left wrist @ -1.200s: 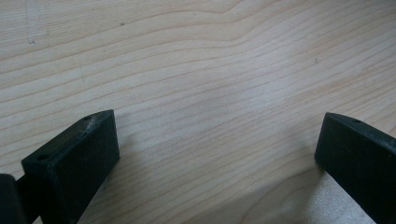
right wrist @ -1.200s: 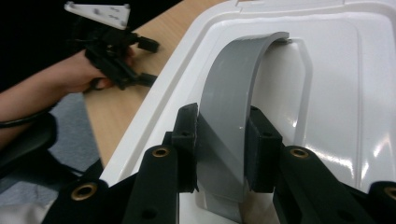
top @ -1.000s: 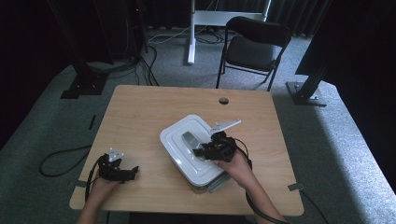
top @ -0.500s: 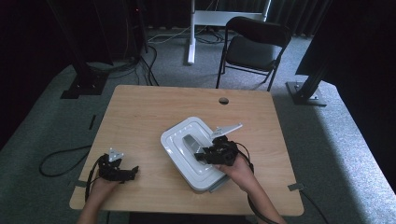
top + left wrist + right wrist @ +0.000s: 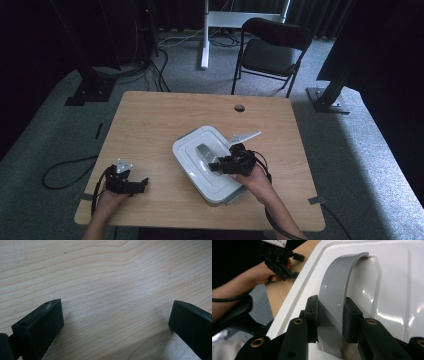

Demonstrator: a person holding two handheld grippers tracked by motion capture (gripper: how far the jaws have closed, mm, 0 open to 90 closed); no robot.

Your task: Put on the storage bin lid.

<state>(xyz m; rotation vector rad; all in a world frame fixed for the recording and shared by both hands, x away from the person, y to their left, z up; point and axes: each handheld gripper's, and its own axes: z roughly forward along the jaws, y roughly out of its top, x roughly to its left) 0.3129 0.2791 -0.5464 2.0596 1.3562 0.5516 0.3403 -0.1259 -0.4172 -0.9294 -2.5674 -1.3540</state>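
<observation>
A white plastic box with a lid (image 5: pixel 200 155) lies on the wooden table (image 5: pixel 165 115), right of its middle. On the lid arches a grey handle (image 5: pixel 338 287) (image 5: pixel 205 151). My right gripper (image 5: pixel 331 320) (image 5: pixel 216 166) is shut on this handle, one pad pressing each side of the strap. At the table's near left corner my left gripper (image 5: pixel 142 184) rests low over the bare wood. Its fingers (image 5: pixel 42 322) stand wide apart with nothing between them.
A black chair (image 5: pixel 270 50) stands beyond the table's far edge, beside a white stand (image 5: pixel 205 35). A round cable hole (image 5: pixel 239 107) sits near the far edge. A grey latch (image 5: pixel 245 137) sticks out from the box's far right side. Cables trail on the carpet.
The right gripper has shifted slightly along the lid while clamped on the handle. The left hand has kept still.
</observation>
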